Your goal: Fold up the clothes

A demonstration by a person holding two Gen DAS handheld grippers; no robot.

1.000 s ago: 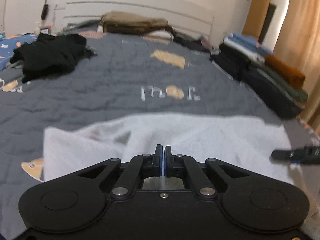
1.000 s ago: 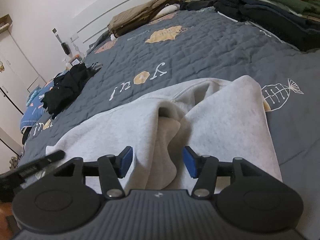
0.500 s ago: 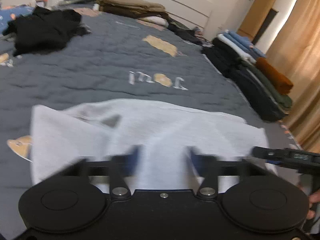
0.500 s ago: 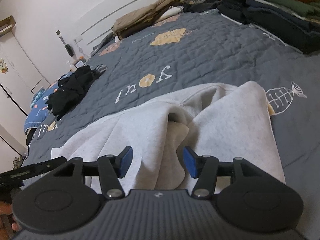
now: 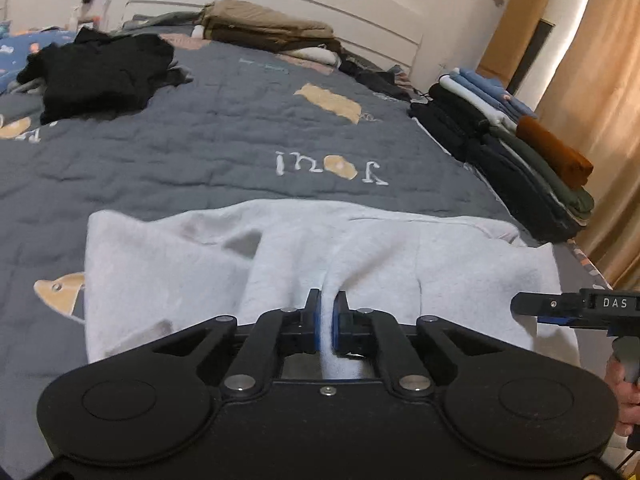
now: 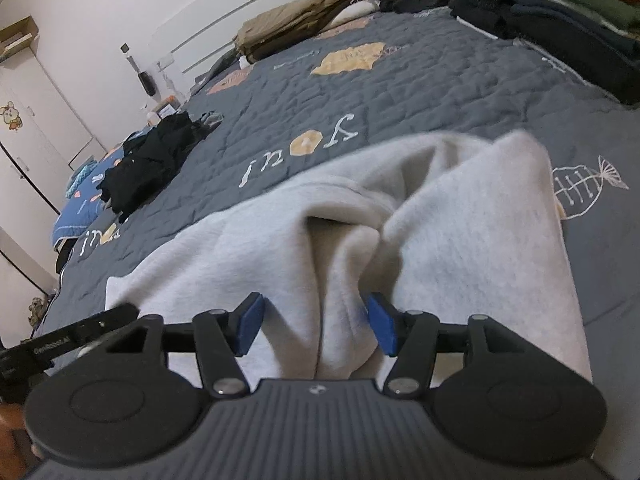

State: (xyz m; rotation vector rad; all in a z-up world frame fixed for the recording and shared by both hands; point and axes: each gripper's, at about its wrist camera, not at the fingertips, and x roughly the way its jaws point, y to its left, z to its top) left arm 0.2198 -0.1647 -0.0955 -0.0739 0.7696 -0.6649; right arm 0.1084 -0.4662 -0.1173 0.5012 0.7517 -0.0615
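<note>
On the grey quilt (image 5: 224, 140), my left gripper (image 5: 327, 316) — open half a second before — had clamped a ridge of the light grey sweatshirt (image 5: 360, 256). My right gripper (image 6: 316, 324) was opening astride a fold, pads not pressing — one near-edge corner secured, I judged.

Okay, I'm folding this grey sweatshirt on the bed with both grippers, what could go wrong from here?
1. The left gripper pinches only a narrow ridge of the grey sweatshirt; lifting may bunch it or let it slip.
2. The right gripper is opening, with a fabric fold between the pads but seemingly not pressed; lifting now would likely raise one side only.
3. Creases near the middle could get folded in.
</note>
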